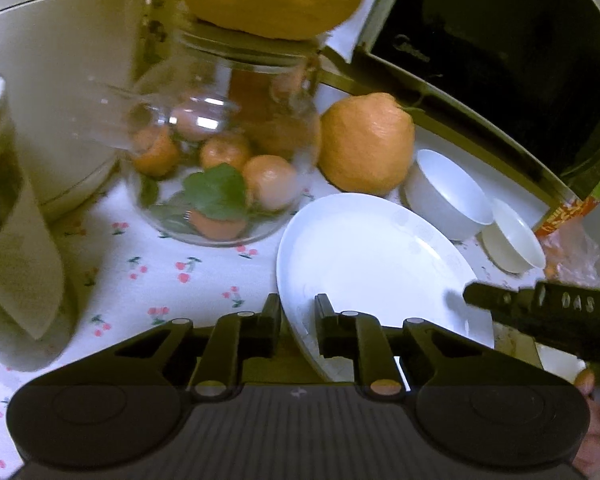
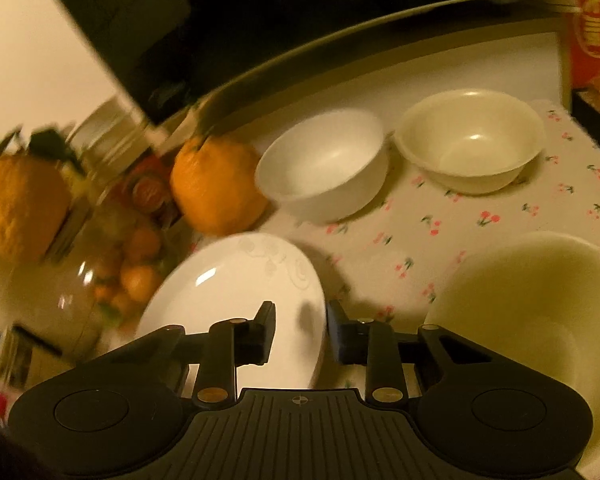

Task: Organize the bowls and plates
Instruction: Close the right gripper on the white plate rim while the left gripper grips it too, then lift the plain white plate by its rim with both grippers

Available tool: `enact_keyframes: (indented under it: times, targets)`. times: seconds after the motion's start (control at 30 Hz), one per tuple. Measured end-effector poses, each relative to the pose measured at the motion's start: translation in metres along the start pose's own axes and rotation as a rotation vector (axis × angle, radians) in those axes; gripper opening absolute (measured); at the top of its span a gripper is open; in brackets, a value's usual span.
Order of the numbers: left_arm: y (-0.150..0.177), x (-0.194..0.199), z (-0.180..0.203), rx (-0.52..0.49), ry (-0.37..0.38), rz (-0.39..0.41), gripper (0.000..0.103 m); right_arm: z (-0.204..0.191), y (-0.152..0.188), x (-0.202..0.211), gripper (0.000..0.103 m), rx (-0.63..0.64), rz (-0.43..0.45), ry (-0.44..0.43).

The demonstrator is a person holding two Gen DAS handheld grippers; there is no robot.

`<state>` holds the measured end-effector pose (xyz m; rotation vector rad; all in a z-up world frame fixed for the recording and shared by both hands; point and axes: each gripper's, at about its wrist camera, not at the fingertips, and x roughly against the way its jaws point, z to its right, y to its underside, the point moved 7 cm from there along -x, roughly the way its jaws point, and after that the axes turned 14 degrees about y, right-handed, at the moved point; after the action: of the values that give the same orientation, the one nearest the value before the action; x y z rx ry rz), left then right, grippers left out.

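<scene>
Both grippers clamped on one white plate.

Left gripper (image 1: 298, 322) grips the plate (image 1: 372, 252) at its lower-left rim, centre frame; right gripper (image 2: 301, 330) grips the plate's right rim. Two white bowls (image 2: 324, 170) (image 2: 470, 140) stand upper right on the cherry-print cloth (image 2: 400, 248).

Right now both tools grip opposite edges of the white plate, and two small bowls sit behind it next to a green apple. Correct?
Not quite: the fruit beside the bowls is a large orange citrus, not a green apple; the left wrist view shows it. The rest holds: left tool and right tool on the white plate, with two small bowls behind.
</scene>
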<state>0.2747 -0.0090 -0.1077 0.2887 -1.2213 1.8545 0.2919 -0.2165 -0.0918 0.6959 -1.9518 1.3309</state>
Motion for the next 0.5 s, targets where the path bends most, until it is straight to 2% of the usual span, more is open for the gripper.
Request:
enact_keyframes:
  times: [0.1,0.27,0.5]
  targets:
    - [-0.001,0.000,-0.001,0.013,0.013,-0.001,0.015,-0.002,0.003,0.001,0.030,0.029,0.003,0.007]
    - [0.003,-0.005,0.000,0.007,0.010,0.004,0.019,0.003,0.000,-0.003,0.030,-0.043,0.000,-0.019]
    - [0.001,-0.007,-0.001,-0.011,0.019,0.009,0.017,0.000,0.004,-0.015,0.029,-0.012,0.000,0.018]
